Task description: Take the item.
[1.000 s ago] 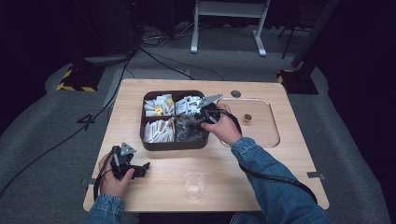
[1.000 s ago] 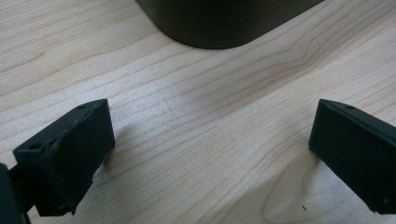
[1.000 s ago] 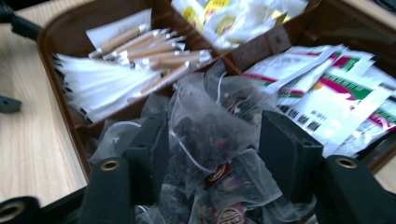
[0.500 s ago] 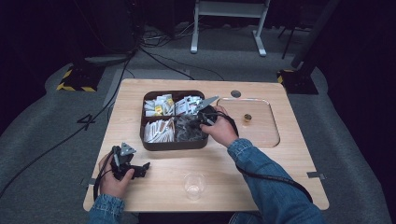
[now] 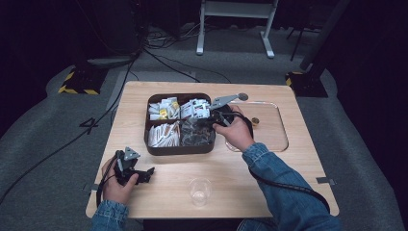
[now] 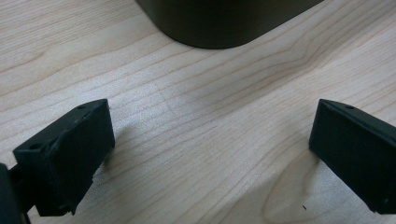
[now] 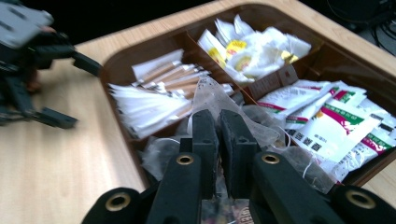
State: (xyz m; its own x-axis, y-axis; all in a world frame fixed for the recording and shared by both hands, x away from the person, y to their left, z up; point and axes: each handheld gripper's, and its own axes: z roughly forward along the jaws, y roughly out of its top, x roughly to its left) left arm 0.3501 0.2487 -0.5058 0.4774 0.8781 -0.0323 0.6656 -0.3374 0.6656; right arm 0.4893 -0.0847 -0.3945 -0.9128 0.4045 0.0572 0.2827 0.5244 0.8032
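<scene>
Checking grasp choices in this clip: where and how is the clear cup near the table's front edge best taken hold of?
Grip the clear cup across its upper wall just under the rim, coming in level from the person's left side, probably with the left gripper, which rests open on the table beside it. The cup stands upright and open at the top, with bare wood around it, so a side approach looks unobstructed.

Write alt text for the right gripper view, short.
The right gripper has its two black jaws closed on a translucent tea bag over a dark brown compartment box of white sachets and paper-wrapped sticks. The left gripper shows blurred at far left, above the light wooden table.
</scene>
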